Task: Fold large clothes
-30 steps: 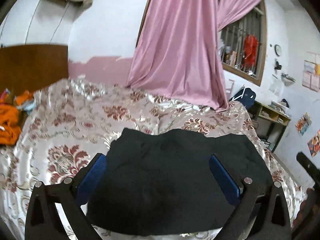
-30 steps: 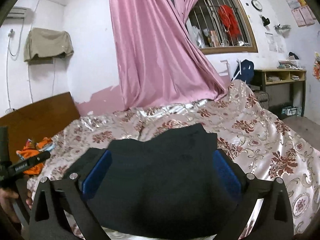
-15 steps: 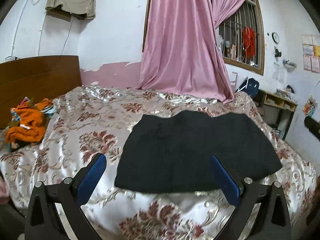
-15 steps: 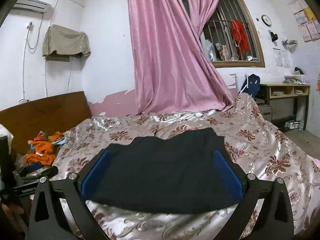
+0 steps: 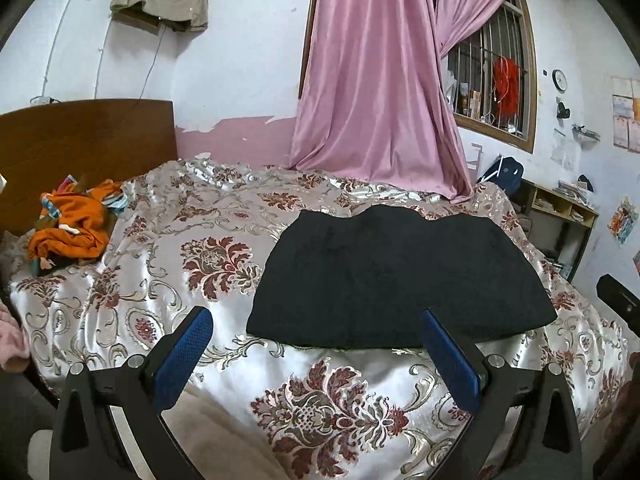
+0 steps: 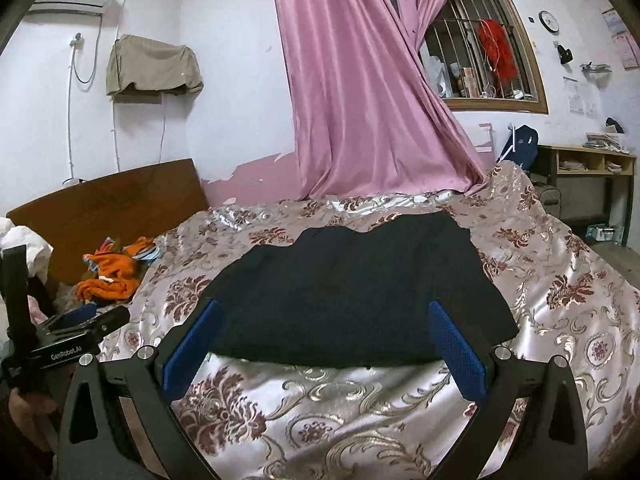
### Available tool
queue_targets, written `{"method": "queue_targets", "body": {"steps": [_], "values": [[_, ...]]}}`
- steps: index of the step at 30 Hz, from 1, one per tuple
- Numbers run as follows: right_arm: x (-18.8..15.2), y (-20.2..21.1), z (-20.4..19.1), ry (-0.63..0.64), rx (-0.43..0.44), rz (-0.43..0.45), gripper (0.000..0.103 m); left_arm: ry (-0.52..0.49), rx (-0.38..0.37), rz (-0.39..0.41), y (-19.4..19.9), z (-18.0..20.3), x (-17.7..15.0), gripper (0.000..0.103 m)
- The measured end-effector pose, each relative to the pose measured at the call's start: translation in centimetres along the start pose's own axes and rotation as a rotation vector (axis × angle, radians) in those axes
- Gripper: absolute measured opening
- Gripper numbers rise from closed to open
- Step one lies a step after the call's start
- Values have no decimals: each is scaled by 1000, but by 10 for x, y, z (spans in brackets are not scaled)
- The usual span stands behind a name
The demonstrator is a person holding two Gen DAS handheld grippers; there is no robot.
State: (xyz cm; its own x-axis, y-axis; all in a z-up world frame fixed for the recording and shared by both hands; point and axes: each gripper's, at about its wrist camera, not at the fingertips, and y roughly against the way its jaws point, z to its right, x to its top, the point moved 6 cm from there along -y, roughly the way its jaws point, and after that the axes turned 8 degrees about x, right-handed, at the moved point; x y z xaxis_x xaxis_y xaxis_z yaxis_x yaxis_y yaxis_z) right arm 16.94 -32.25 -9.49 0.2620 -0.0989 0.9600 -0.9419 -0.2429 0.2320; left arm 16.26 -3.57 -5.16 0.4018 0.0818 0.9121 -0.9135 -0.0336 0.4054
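We hold both the left gripper (image 5: 318,354) and right gripper (image 6: 326,346) wide open, empty; the soft, limp black garment (image 5: 394,276) near the bed's (image 5: 160,280) front edge wants pinching at its near corners

We saw our right tool (image 6: 324,344) held over the near edge of the bed (image 6: 560,280), its blue-padded fingers (image 6: 456,356) spread wide with nothing between them. A folded black garment (image 6: 360,292) lay flat on the floral bedspread just beyond the fingertips. Our left tool (image 6: 76,340) showed at the left edge, near an orange heap of clothes (image 6: 112,272) by the wooden headboard (image 6: 120,200). A pink curtain (image 6: 360,80) hung behind.
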Motion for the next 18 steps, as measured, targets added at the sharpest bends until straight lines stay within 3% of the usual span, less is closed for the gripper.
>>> {"method": "queue_targets", "body": {"steps": [4, 7, 18], "values": [[-4, 9, -3, -1, 12, -5, 101, -39, -4, 30, 15, 4, -2, 103], [-8, 14, -12, 21, 8, -11, 101, -63, -16, 9, 17, 7, -11, 103], [-22, 16, -27, 62, -11, -56, 101, -45, -45, -17, 21, 5, -23, 103]]}}
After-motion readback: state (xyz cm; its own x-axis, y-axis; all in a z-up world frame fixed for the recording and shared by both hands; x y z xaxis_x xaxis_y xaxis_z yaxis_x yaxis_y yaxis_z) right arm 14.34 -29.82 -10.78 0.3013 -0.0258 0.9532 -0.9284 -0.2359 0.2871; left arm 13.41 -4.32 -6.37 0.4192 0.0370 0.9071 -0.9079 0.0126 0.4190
